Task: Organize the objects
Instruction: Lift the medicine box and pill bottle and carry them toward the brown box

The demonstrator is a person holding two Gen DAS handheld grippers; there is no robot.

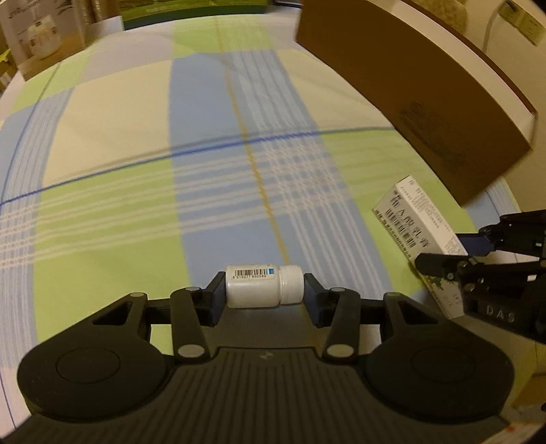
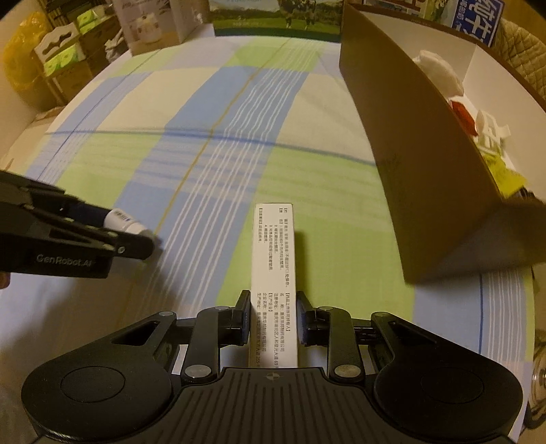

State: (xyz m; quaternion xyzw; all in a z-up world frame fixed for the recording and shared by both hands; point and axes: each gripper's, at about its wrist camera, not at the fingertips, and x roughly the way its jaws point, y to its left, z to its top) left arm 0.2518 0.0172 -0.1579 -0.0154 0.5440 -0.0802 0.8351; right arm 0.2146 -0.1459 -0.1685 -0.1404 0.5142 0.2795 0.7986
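My left gripper is shut on a small white pill bottle, held sideways with its cap to the right, above the plaid cloth. In the right wrist view the left gripper shows at the left with the bottle in it. My right gripper is shut on a long white medicine box with printed text, pointing forward. The left wrist view shows that box and the right gripper at the right edge. A brown cardboard box stands open at the right.
The cardboard box also shows in the left wrist view. It holds white, red and yellow items. The plaid tablecloth covers the table. Cartons and printed boxes stand along the far edge and beyond it.
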